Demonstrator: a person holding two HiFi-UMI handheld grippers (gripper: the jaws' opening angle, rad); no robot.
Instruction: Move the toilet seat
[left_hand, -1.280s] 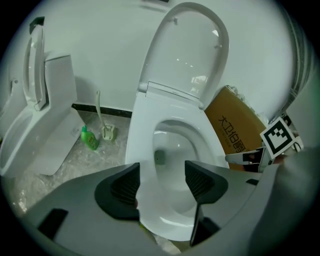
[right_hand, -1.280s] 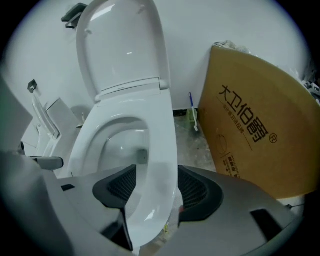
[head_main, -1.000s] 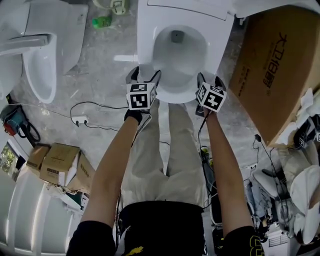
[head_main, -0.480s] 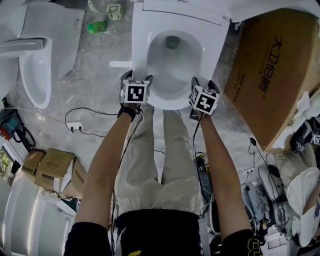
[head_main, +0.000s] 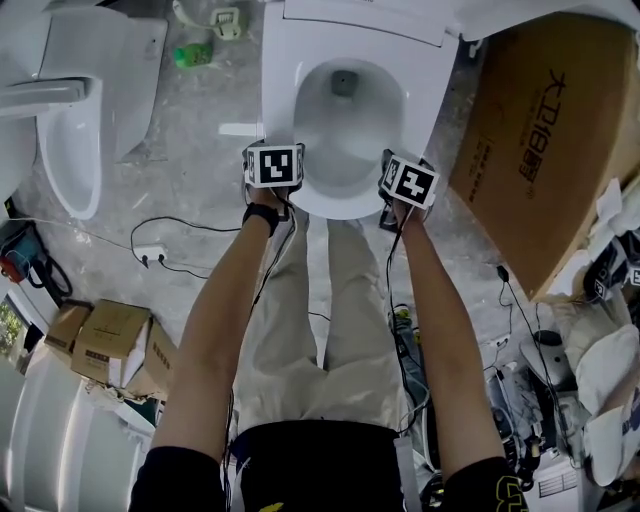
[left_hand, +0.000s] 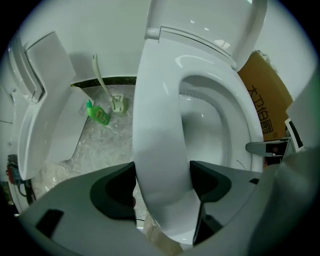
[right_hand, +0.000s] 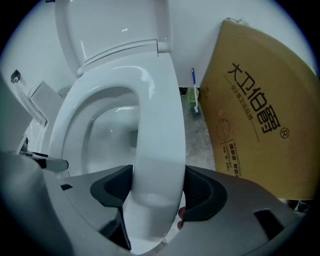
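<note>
Left gripper (left_hand: 162, 182) and right gripper (right_hand: 159, 187) closing on the front rim of the toilet seat (head_main: 283, 100).
Within the last second we had brought both grippers forward onto the seat, which lay flat on the bowl (head_main: 345, 120) with the lid (head_main: 360, 20) raised. Each pair of jaws was closing wide across the rim, pads touching both edges. We judged the grip nearly set and the lift not yet begun.

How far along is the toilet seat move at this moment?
Done: both grippers are placed at the front of the white plastic toilet seat, which lies down over the bowl. In hand: the left gripper and right gripper jaws are closing on its rim, pads against it. Left: the move; the seat is not yet raised.
</note>
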